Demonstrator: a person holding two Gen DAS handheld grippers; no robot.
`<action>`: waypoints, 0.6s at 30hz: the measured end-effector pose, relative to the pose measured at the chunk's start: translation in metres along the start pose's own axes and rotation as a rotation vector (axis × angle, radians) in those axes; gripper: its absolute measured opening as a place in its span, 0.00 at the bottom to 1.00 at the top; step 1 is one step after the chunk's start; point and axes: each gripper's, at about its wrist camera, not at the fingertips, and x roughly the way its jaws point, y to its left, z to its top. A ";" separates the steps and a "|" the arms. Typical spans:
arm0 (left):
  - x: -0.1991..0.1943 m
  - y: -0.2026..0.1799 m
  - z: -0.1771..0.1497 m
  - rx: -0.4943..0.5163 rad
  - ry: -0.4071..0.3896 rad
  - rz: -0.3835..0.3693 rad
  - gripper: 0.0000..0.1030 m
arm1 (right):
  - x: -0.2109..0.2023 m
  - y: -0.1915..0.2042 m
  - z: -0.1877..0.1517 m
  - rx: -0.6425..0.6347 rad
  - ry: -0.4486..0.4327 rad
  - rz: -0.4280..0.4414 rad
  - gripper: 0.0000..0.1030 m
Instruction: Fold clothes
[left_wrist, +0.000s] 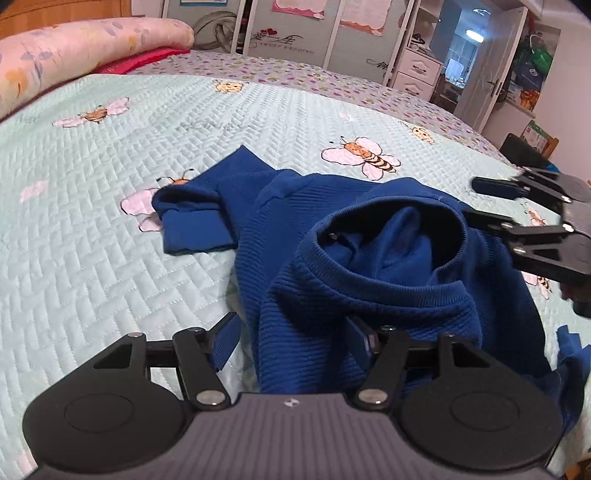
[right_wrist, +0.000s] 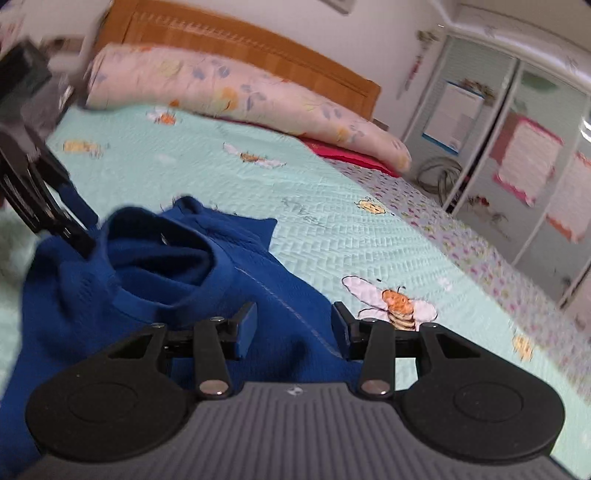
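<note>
A dark blue ribbed sweater lies crumpled on the bed with its round collar gaping upward and one cuffed sleeve folded over at the left. My left gripper is open and straddles the sweater's near edge; the left pad stands clear of the cloth. My right gripper, turned on its side, hovers open by the collar's far right rim. In the right wrist view the right gripper is open just above the sweater, with nothing clamped. The left gripper shows blurred beside the collar.
A mint quilted bedspread with bee prints covers the bed. A pink floral bolster and a red cloth lie by the wooden headboard. Wardrobe doors and white drawers stand beyond the bed.
</note>
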 end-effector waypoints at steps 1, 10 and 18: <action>0.001 0.000 -0.001 -0.001 0.005 -0.008 0.62 | 0.006 -0.002 0.000 -0.013 0.009 0.018 0.44; 0.010 0.004 -0.005 -0.026 0.044 -0.036 0.62 | 0.058 -0.003 0.005 -0.054 0.077 0.135 0.50; 0.009 0.000 -0.009 -0.016 0.046 -0.034 0.62 | 0.059 0.000 0.010 -0.027 0.108 0.189 0.13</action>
